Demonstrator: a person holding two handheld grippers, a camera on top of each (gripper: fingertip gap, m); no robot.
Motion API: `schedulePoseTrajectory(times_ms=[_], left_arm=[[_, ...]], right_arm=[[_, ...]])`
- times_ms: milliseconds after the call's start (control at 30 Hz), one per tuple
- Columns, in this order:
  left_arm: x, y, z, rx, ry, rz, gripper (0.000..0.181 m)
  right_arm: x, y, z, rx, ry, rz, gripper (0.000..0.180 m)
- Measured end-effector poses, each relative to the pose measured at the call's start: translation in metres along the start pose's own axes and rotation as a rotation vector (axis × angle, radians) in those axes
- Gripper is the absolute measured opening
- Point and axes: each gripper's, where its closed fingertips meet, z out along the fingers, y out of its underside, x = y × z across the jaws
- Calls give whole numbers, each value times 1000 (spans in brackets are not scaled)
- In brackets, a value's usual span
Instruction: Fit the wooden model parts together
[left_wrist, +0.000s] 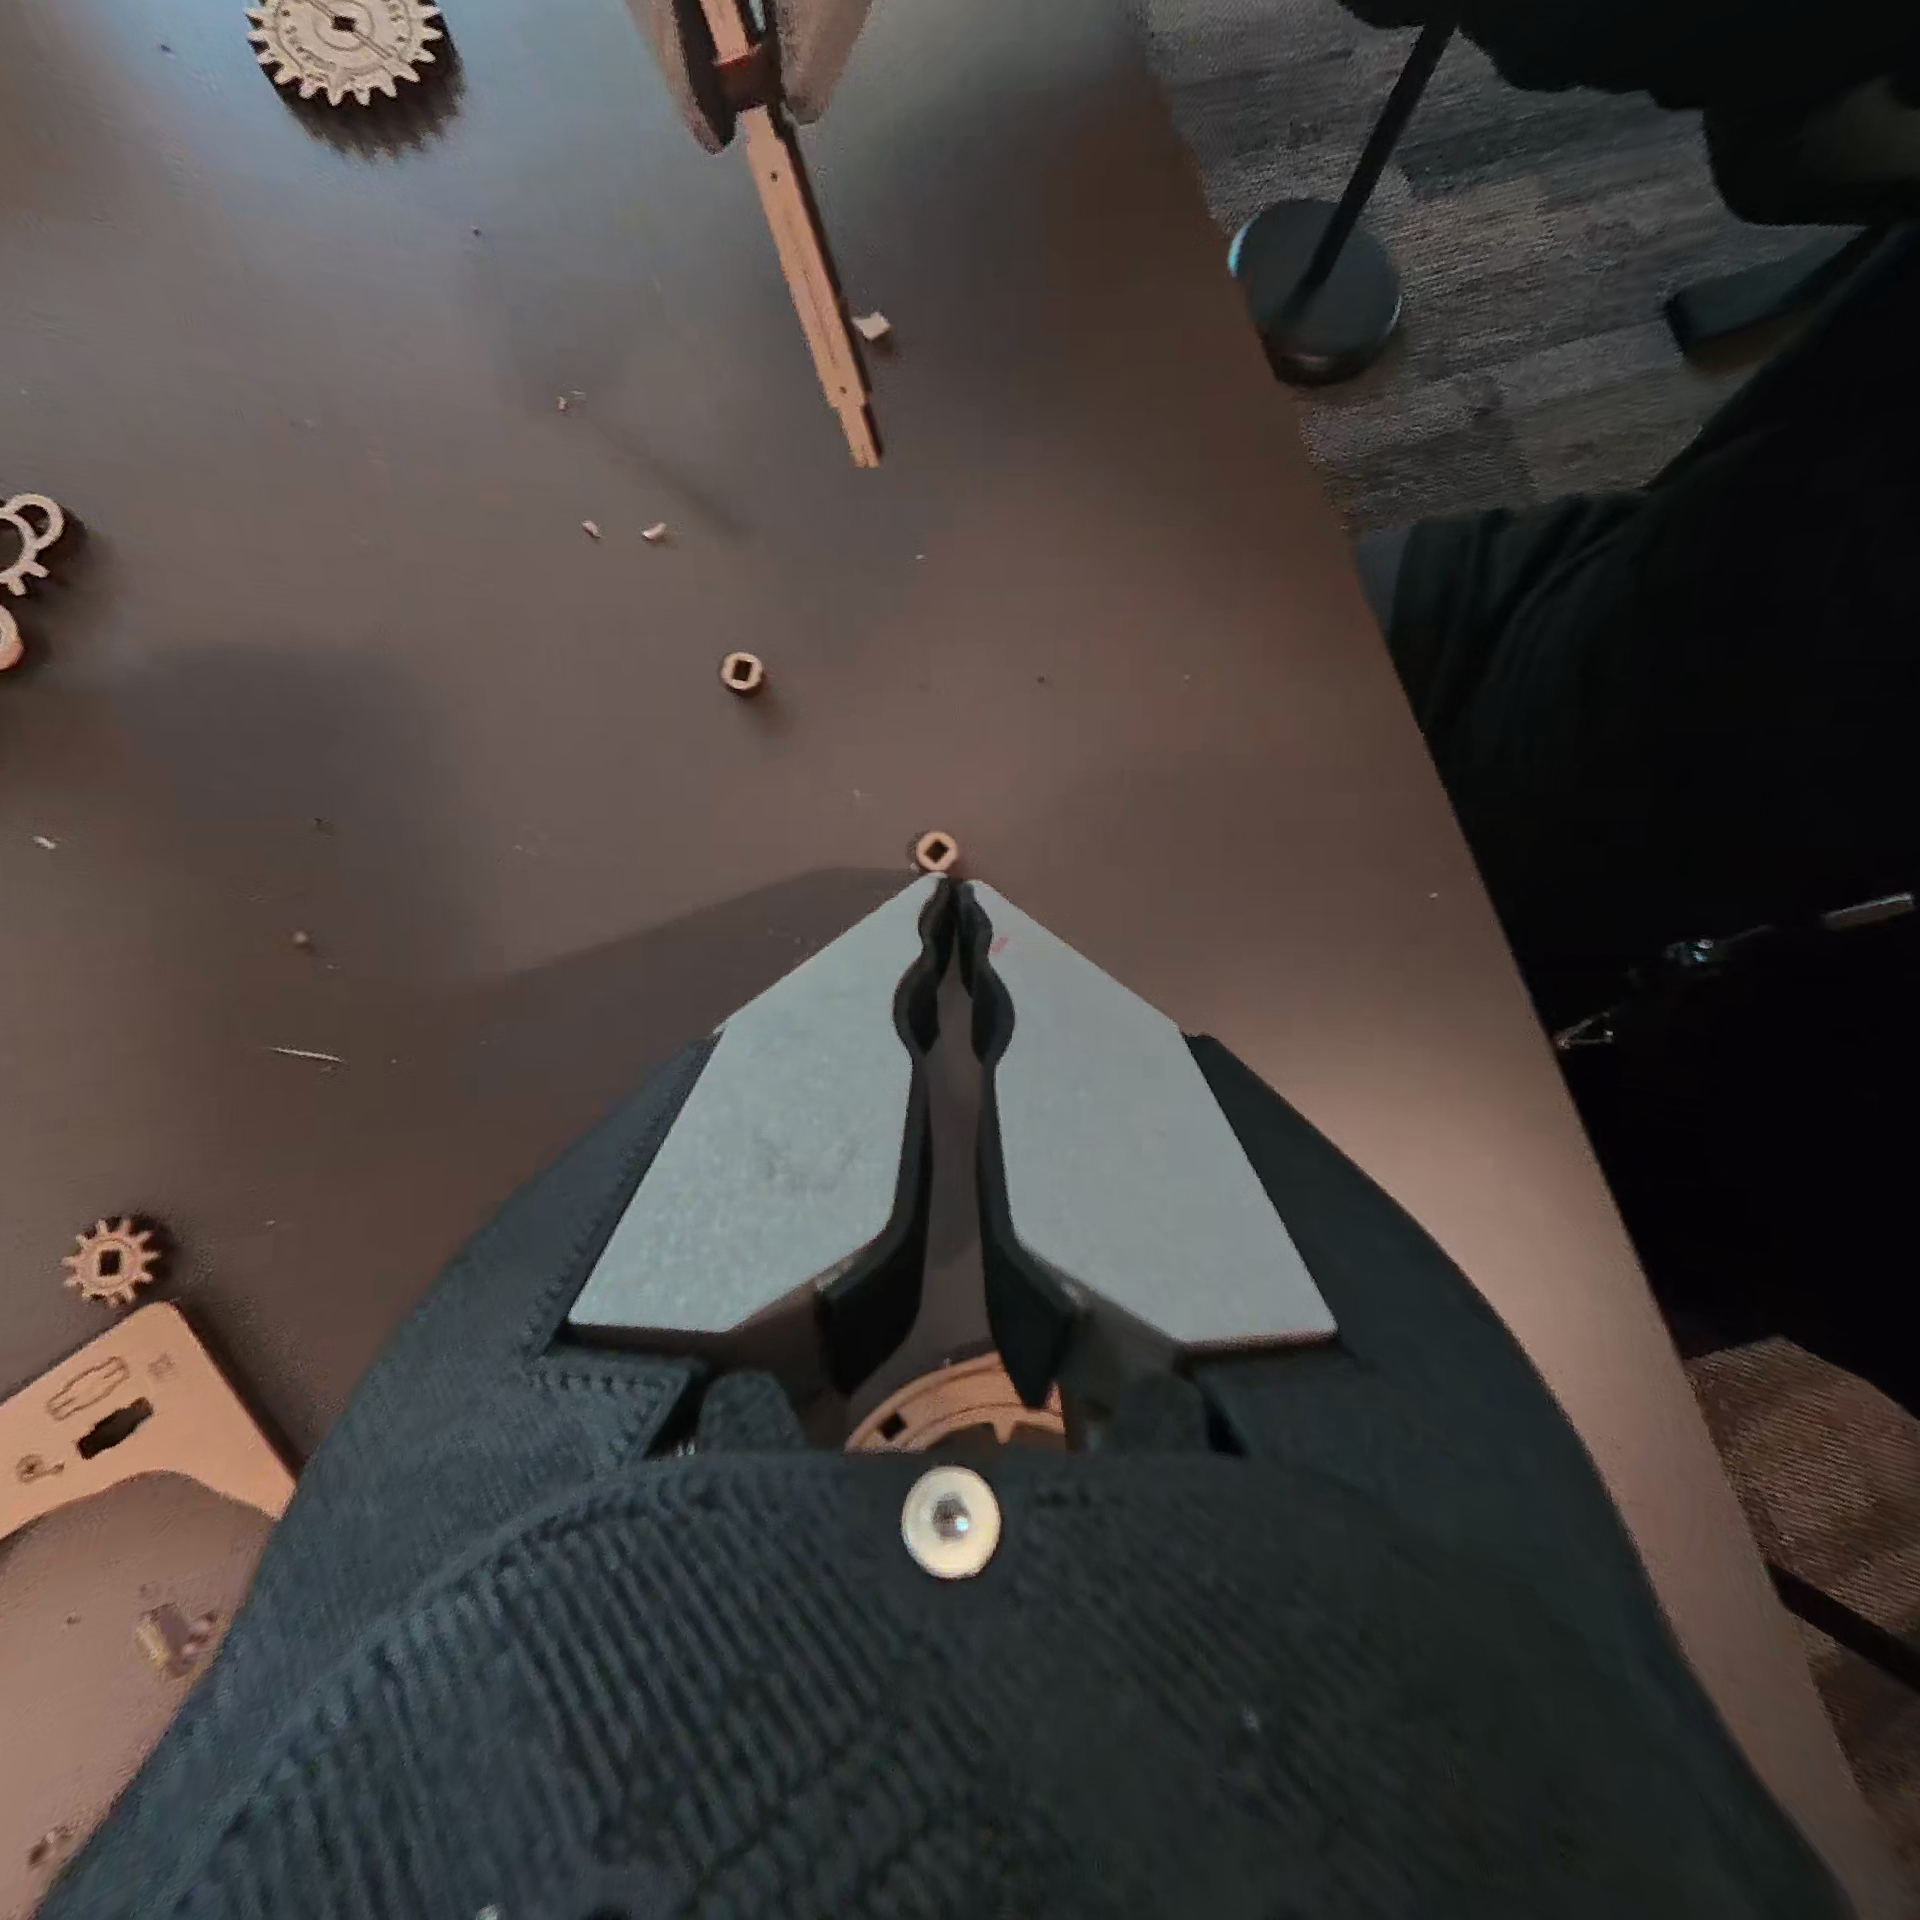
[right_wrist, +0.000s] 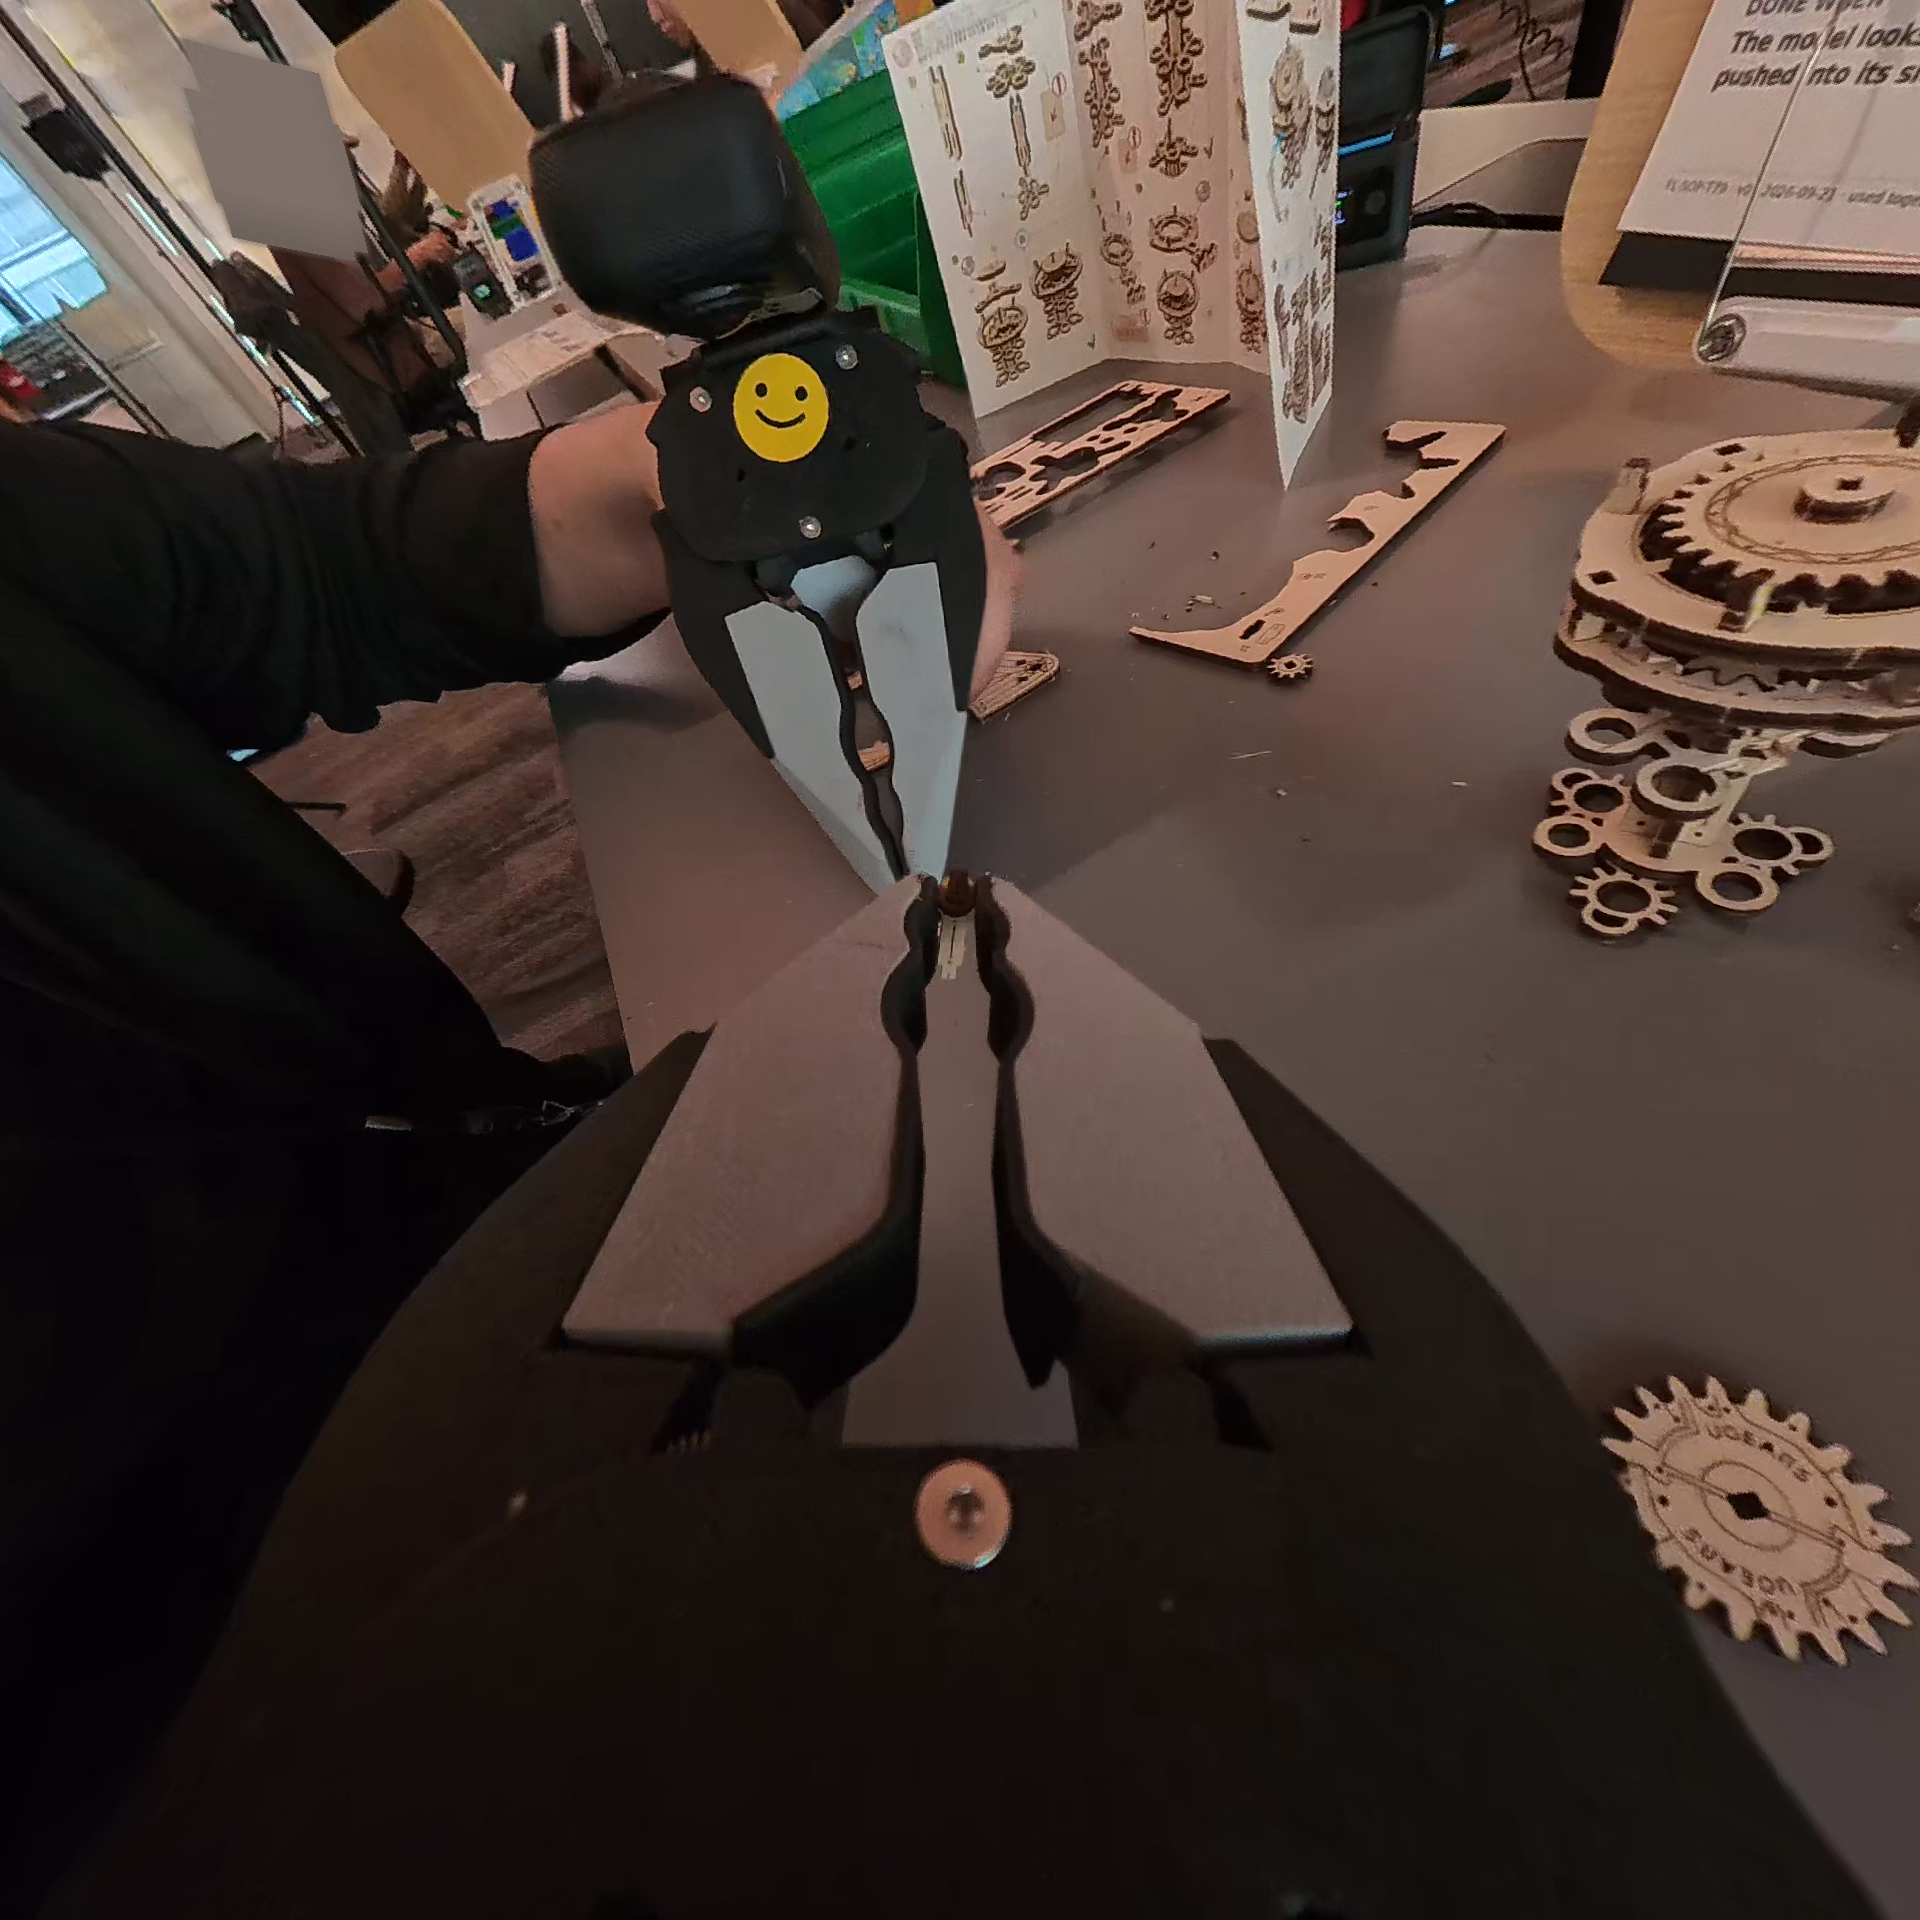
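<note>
My left gripper (left_wrist: 951, 888) is shut and empty, tips low over the brown table (left_wrist: 1091, 623). A small wooden ring with a square hole (left_wrist: 935, 852) lies just beyond the tips. A second ring (left_wrist: 742, 673) lies farther off. My right gripper (right_wrist: 954, 896) is shut on a thin wooden stick (right_wrist: 954, 943). In the left wrist view the stick (left_wrist: 810, 270) juts from it toward me. A small brown round piece (right_wrist: 957, 891) shows at the stick's end; I cannot tell if it sits on the stick. The left gripper (right_wrist: 902, 862) points down close to it.
The partly built wooden gear model (right_wrist: 1766, 623) stands at the right. A large gear (right_wrist: 1756, 1517) lies near it. Punched-out wood sheets (right_wrist: 1330, 561), a small gear (left_wrist: 112, 1259) and a folded instruction sheet (right_wrist: 1122, 208) are around. The table edge (left_wrist: 1382, 665) is close on the right. About 10 cm separates my left fingertips from my right. About 15 cm separates my left fingertips from the small gear (left_wrist: 112, 1259). My right wrist view (right_wrist: 1289, 663) looks at it from another angle.
</note>
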Motion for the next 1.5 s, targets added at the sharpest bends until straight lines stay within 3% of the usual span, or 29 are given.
schedulePoseTrajectory(times_ms=[333,767,1100,1500], left_arm=[[-12,5,-5,30,-31,-44,0],[9,-4,4,73,25,-13,0],[2,2,-7,125,-28,-66,0],[4,-12,-12,210,-56,-104,3]], right_arm=[[-8,6,13,-39,-18,-21,3],[-13,10,24,-58,-33,-33,3],[-20,16,56,-218,-174,-274,3],[-21,13,60,-227,-324,-383,3]])
